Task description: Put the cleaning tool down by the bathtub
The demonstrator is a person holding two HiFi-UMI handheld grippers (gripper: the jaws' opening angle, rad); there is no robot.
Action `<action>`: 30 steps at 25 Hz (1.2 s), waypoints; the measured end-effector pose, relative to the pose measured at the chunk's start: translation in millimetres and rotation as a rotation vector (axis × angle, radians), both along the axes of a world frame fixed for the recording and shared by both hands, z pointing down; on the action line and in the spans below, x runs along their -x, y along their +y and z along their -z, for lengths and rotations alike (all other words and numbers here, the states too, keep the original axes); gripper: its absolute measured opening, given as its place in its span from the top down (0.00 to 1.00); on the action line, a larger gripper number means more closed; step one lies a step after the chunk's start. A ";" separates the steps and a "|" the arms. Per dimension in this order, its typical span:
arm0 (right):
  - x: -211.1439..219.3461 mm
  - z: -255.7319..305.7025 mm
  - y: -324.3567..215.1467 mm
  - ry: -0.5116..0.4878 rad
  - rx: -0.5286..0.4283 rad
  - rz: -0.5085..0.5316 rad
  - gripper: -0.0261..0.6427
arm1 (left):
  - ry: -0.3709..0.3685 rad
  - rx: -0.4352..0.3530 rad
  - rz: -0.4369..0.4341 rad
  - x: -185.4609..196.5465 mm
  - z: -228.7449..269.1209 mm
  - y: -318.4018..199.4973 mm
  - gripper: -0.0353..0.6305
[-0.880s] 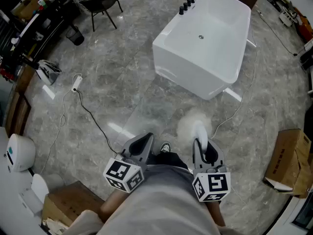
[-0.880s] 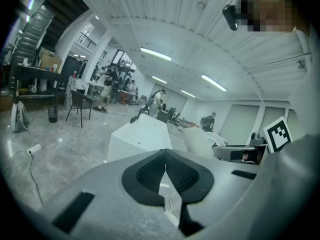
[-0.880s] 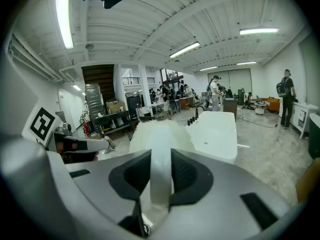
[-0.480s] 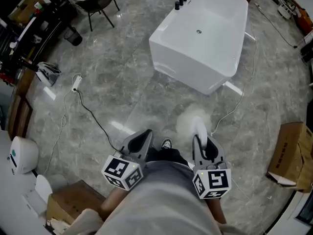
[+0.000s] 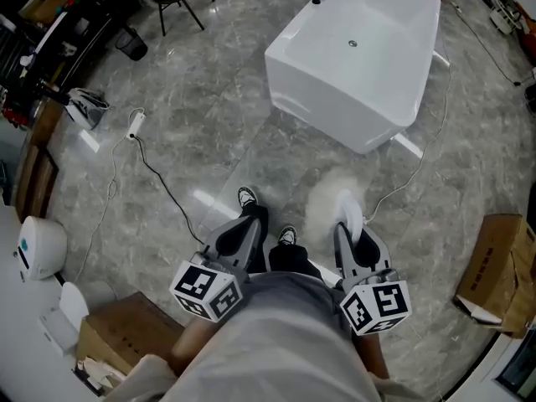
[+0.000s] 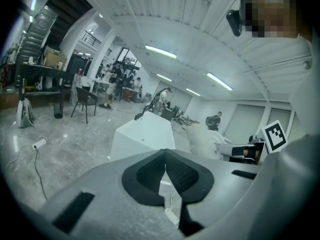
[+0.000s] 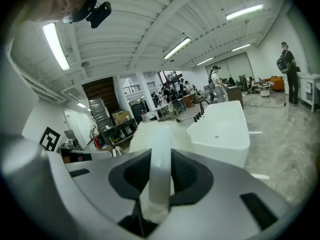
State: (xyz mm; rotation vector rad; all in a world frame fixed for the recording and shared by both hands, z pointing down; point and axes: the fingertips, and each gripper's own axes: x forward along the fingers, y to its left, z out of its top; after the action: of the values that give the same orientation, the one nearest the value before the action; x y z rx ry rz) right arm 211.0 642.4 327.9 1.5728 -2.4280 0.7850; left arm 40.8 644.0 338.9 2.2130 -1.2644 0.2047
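Observation:
The white freestanding bathtub (image 5: 360,57) stands on the grey marble floor ahead, with black taps at its far end; it also shows in the right gripper view as the bathtub (image 7: 222,126) and in the left gripper view as the bathtub (image 6: 142,134). My right gripper (image 5: 352,237) is shut on the white handle of the cleaning tool (image 5: 333,208), a fluffy white duster whose head points toward the tub. The handle (image 7: 161,174) runs between the black pads. My left gripper (image 5: 243,233) is held beside it, jaws together with nothing in them.
A white cable (image 5: 410,182) runs along the floor from the tub's near corner. A black cord with a power strip (image 5: 134,126) lies at left. Cardboard boxes (image 5: 494,266) sit at right and lower left. The person's shoes (image 5: 266,224) are just ahead of the grippers.
The view has shifted forward, the tub now higher in frame. A second shoe has come into view ahead of the left gripper. Both grippers keep their hold and pose.

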 end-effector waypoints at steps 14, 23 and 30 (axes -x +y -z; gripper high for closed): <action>54.8 2.6 -80.7 0.002 -0.012 0.096 0.84 | 0.032 -0.016 -0.004 36.6 0.6 -82.1 0.93; 89.7 8.9 -163.3 0.011 0.011 0.068 0.84 | 0.035 -0.017 -0.046 65.1 10.3 -172.9 0.93; 123.9 13.7 -227.9 0.023 0.013 0.063 0.84 | 0.045 -0.038 -0.063 98.8 19.8 -240.1 0.93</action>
State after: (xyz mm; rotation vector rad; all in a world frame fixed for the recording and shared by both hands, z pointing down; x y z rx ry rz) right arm 87.2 414.5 314.1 1.4847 -2.4381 0.7659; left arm -58.0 403.9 319.1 2.2793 -1.1847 0.1553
